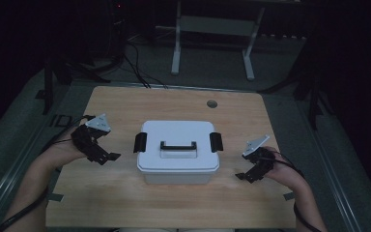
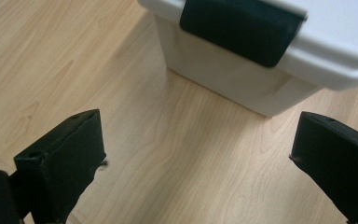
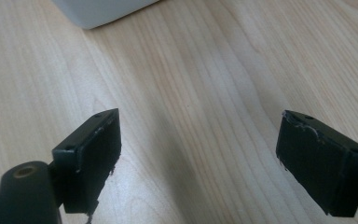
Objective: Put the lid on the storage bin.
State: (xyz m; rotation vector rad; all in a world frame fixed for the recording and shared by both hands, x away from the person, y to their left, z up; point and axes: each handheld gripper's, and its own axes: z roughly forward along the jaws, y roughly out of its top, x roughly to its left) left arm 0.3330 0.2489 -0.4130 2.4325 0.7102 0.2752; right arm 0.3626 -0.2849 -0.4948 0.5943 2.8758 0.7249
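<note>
Black fingers of the left gripper stand wide apart with bare wood between them and nothing in their hold. Just ahead of them in the left gripper view sits the white storage box, its lid on and its black side latch folded down over the lid's edge. From above, the box stands near the middle of the wooden worktop, with a black carry handle lying flat on the lid and a second latch on its other end. Both grippers hover off either end of the box, touching nothing: the left one near the left latch, the right gripper beside the box's near right corner. Its fingers are likewise spread wide and hold nothing, and a corner of the box shows at the top of the right gripper view
</note>
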